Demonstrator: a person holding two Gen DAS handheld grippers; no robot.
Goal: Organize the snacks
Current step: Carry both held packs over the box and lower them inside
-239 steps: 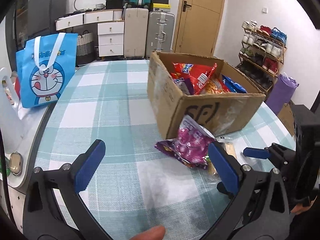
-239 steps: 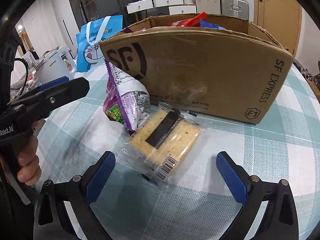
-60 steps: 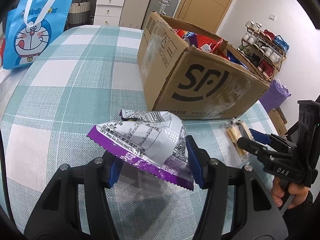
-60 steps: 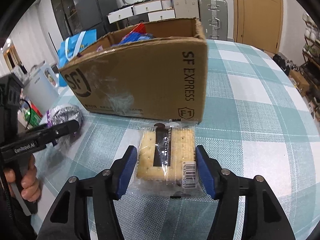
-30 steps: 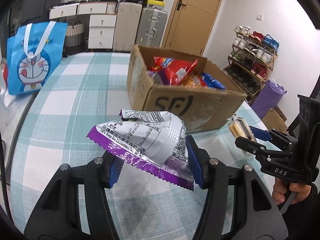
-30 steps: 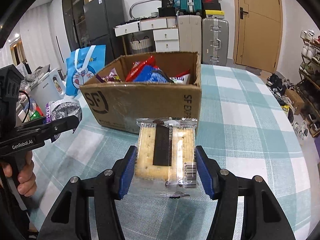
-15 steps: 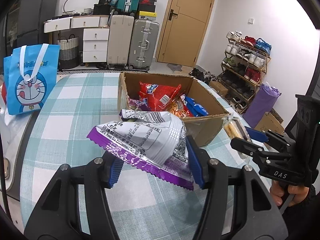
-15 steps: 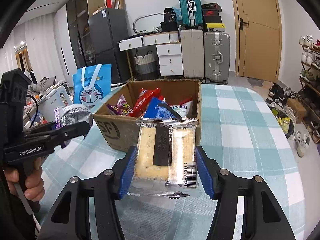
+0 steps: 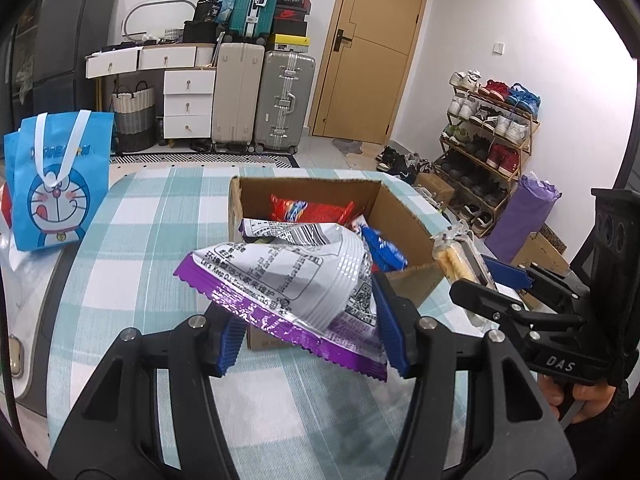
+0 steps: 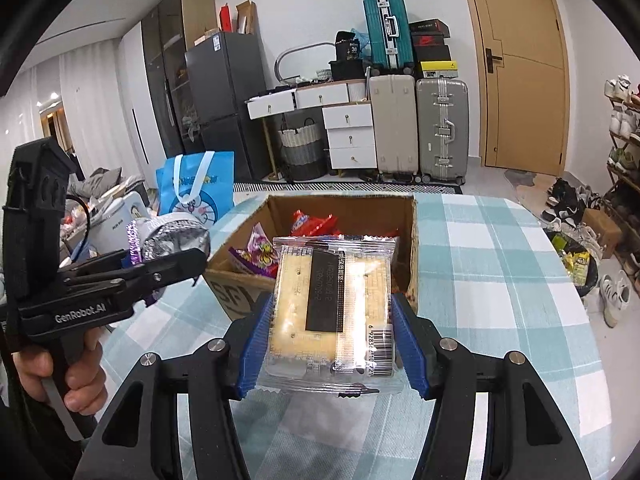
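Two snacks remain unpacked: left claw (image 9: 312, 328) clamps the purple snack bag (image 9: 296, 280), right claw (image 10: 332, 344) clamps the cracker pack (image 10: 332, 308), both raised near the part-filled cardboard box (image 10: 414, 248).

Table surface and items resting on it

A table (image 9: 132, 240) covered by a teal-and-white checked cloth carries an open cardboard box (image 10: 412, 240) standing upright near its middle, printed lettering on the near wall, snack packets visible inside. At the table's left edge a blue cartoon tote bag (image 9: 60, 184) stands upright, well apart from the box; whether it rests on the cloth or just beyond it cannot be told.
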